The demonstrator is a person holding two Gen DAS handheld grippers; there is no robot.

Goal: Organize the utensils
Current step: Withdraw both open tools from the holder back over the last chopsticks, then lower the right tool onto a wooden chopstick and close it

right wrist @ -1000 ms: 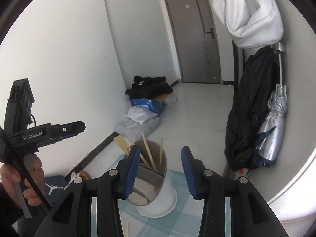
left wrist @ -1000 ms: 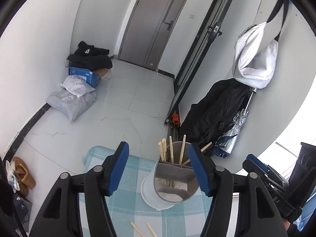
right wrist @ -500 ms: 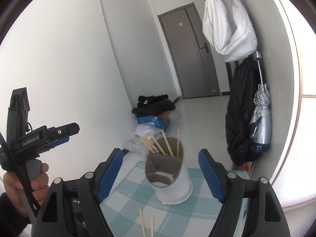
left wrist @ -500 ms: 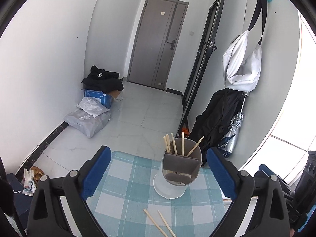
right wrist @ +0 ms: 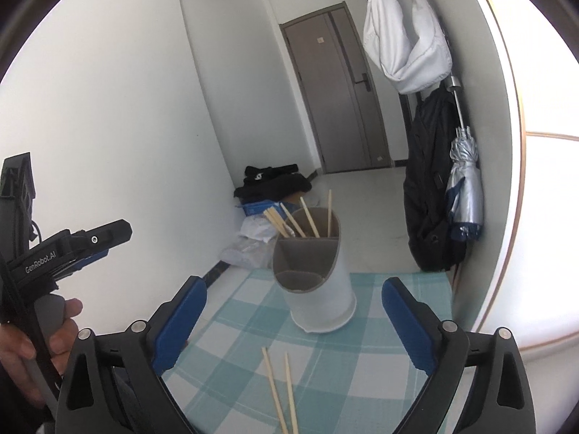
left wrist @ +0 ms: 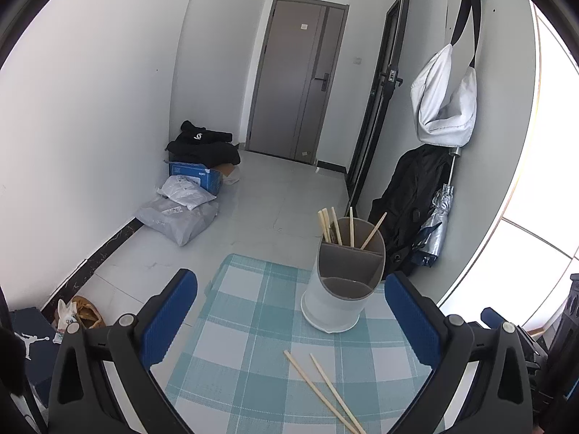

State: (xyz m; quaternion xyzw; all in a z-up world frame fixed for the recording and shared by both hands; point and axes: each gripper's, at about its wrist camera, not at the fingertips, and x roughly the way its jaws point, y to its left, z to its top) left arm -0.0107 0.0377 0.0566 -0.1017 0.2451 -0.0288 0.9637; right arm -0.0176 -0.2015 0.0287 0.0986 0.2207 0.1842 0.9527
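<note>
Two loose chopsticks: a pair of chopsticks (left wrist: 318, 387) lies on the desk (left wrist: 253, 325) toward its near edge, in front of the holder, not yet stored.
Holder: the utensil holder (left wrist: 343, 282) stands upright close to the far edge, several chopsticks in its back compartment.
Fingers: the left gripper (left wrist: 291, 320) and right gripper (right wrist: 294, 322) are both opening, fingers wide apart, nothing between them but air.
Risk, tipping: a finger brushing the tall, light holder could probably knock it over.
Risk, rolling: thin sticks on checked cloth may slip from a pinch or roll off.
Room: tiled hallway, grey door (left wrist: 300, 83), bags on the floor, coats and umbrella on the wall.
</note>
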